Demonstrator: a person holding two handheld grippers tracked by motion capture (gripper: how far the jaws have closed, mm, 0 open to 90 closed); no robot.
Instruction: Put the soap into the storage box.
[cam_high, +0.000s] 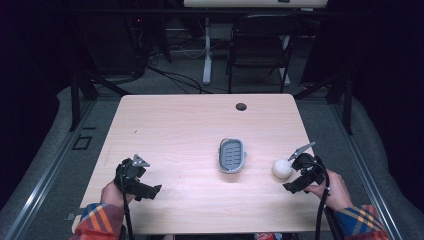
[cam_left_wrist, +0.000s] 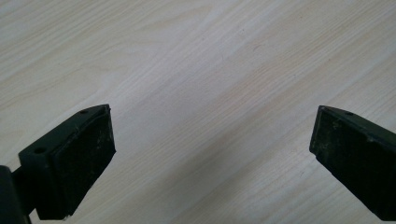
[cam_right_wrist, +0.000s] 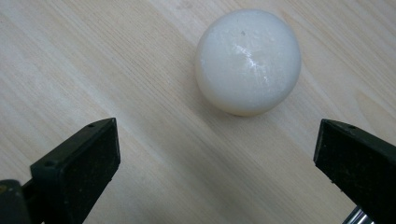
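Note:
A white ball (cam_high: 282, 168) rests on the wooden table (cam_high: 190, 130) at the right. Just beside it, my right gripper (cam_high: 300, 172) stands open, its jaws spread wide. In the right gripper view the ball (cam_right_wrist: 247, 60) lies a little ahead of the jaws, apart from both pads, and my right gripper (cam_right_wrist: 217, 163) holds nothing. A grey oblong dish (cam_high: 232, 155) with a slotted bottom sits near the table's middle. At the front left, my left gripper (cam_high: 134, 176) is open over bare wood; in the left gripper view my left gripper (cam_left_wrist: 212, 154) has nothing between its jaws.
A round cable hole (cam_high: 241, 106) is set in the table's far edge. Behind the table stand a black folding chair (cam_high: 260, 47) and a white desk leg (cam_high: 207, 50), with cables on the floor.

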